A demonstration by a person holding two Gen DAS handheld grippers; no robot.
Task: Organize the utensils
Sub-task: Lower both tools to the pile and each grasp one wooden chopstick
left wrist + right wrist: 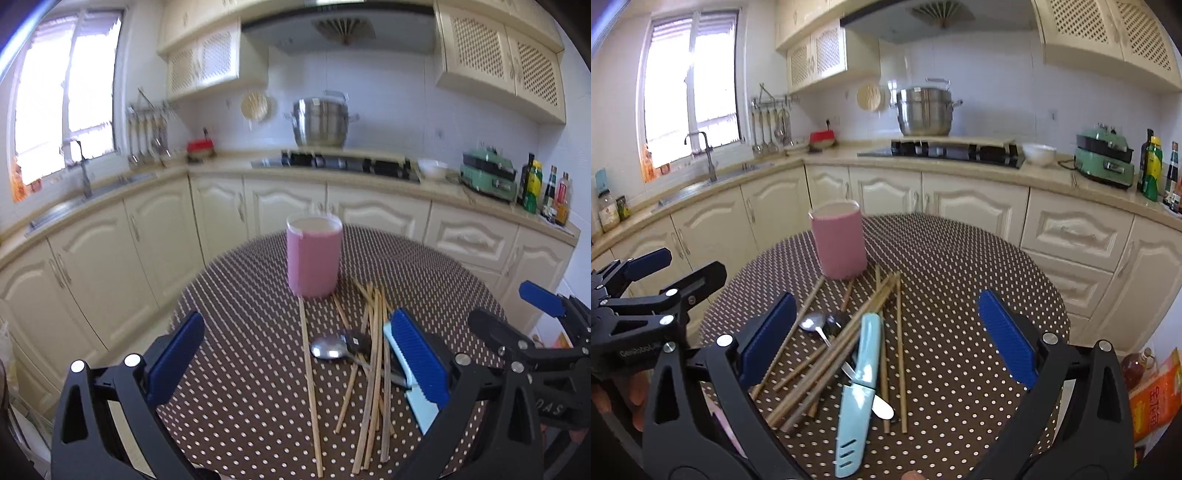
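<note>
A pink cylindrical holder [314,256] [839,240] stands upright at the far side of a round table with a brown dotted cloth [243,387] [953,317]. In front of it lie several wooden chopsticks [375,369] [849,339] in a loose pile, with a metal spoon [330,348] [813,322] and a light-blue sheathed knife [858,391] [417,400] among them. My left gripper [295,362] hovers open over the pile's left part. My right gripper [886,339] is open above the knife. Each gripper shows at the other view's edge.
Cream kitchen cabinets and a counter curve around behind the table, with a sink [713,181], a hob [942,151] bearing a steel pot [925,110], a white bowl [1038,153], a green appliance [1106,158] and bottles [1152,168]. An orange package [1154,398] sits low at the right.
</note>
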